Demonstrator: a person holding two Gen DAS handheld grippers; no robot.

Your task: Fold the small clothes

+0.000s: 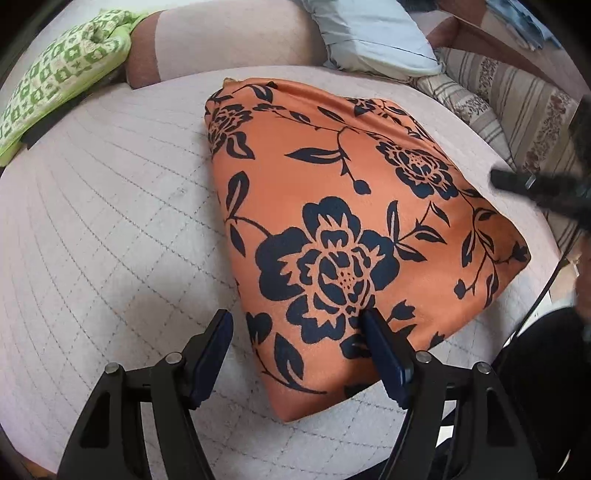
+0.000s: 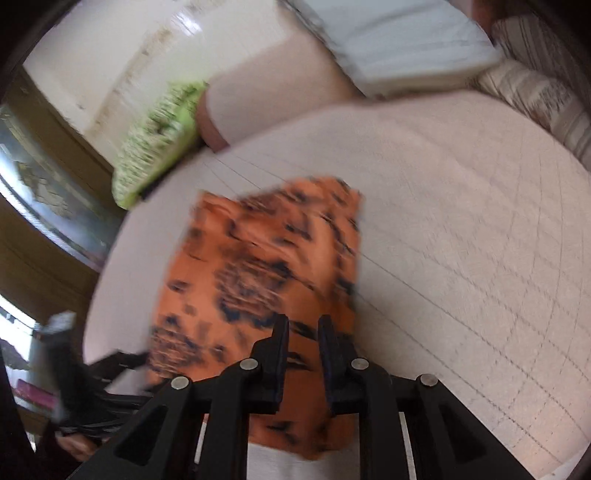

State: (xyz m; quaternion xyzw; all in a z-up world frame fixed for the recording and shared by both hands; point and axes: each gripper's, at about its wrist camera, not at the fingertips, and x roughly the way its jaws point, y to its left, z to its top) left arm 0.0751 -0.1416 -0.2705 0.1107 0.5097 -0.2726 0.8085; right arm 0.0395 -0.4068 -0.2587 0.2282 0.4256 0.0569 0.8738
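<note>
Orange floral garment (image 1: 332,229) lies folded into a thick, roughly rectangular bundle on a pale quilted surface (image 1: 110,229), near the middle of it, dark navy flower print facing up.

Left wrist view, left to right: a green-and-white patterned cushion (image 1: 62,70) at the far left edge of the surface; behind it a pinkish bolster (image 1: 229,40); then a pale blue pillow (image 1: 373,33); striped floral upholstery (image 1: 517,110) at the far right. The left gripper (image 1: 297,328) hangs over the near end of the bundle, jaws spread wide: one finger over bare quilt beside the cloth, the other over the cloth's near edge. Nothing is between them. At the right edge, the dark tip of the right gripper (image 1: 517,181) sits just off the bundle's right side.

Right wrist view is motion-blurred. Left to right: the left gripper shows as a dark smear low left; the garment (image 2: 266,266) is central; quilted surface (image 2: 461,240) to the right. The right gripper (image 2: 303,328) is above the garment's near end, fingers narrowly apart with orange cloth visible in the gap behind them. Whether they pinch any fabric cannot be told.
</note>
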